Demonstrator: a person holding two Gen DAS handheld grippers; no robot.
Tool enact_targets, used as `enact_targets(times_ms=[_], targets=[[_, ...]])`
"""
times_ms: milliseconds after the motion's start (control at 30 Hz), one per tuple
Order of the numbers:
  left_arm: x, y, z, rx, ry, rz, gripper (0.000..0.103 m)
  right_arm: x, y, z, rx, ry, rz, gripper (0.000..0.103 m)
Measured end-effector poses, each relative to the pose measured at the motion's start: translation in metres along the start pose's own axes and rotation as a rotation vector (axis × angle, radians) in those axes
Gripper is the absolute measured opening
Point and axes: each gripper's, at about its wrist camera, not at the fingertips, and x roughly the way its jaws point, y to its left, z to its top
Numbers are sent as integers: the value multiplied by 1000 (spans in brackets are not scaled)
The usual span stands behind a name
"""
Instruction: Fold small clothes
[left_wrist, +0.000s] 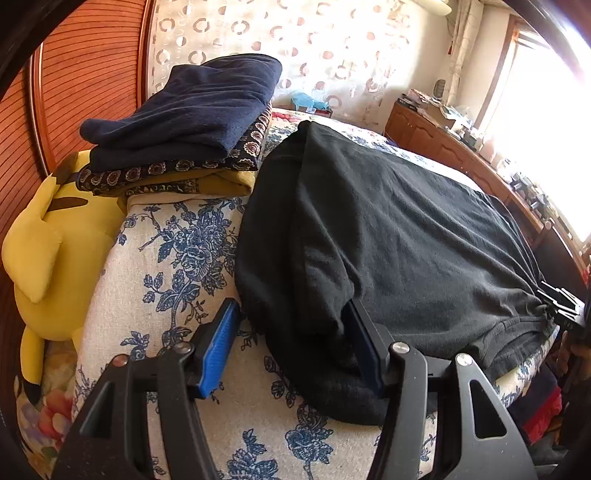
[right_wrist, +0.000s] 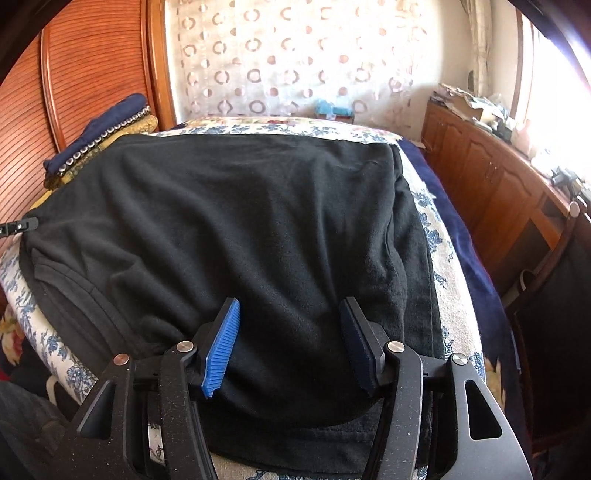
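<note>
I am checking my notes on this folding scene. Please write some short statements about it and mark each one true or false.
1. The black garment lies on a blue floral cover. True.
2. The left gripper is shut. False: it is open, around the garment's edge.
3. A navy folded cloth tops the stack. True.
4. The plush toy is red. False: it is yellow.
5. The right gripper is open. True.

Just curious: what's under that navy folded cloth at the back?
The navy cloth lies on a dark patterned fabric, with a mustard piece beneath. Anything below them is covered.
</note>
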Motion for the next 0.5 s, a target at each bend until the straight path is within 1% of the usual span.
enact_targets(times_ms=[100, 133, 167, 200, 267, 400, 500], targets=[[2, -4, 0, 15, -10, -22, 57, 0, 0, -1, 0, -8, -4, 59], [3, -6, 0, 30, -9, -29, 44, 0, 0, -1, 2, -9, -3, 59], [4, -9, 1, 44, -3, -36, 26, 1, 0, -2, 3, -11, -1, 60], [6, -12, 2, 50, 7, -54, 18, 1, 0, -2, 4, -12, 0, 60], [7, -18, 5, 59, 12, -90, 10, 0, -1, -2, 1, -14, 1, 60], [-3, -45, 21, 105, -36, -160, 7, -2, -2, -3, 15, -20, 5, 60], [-13, -78, 39, 155, -77, -210, 7, -9, -10, -3, 44, -36, 19, 60]])
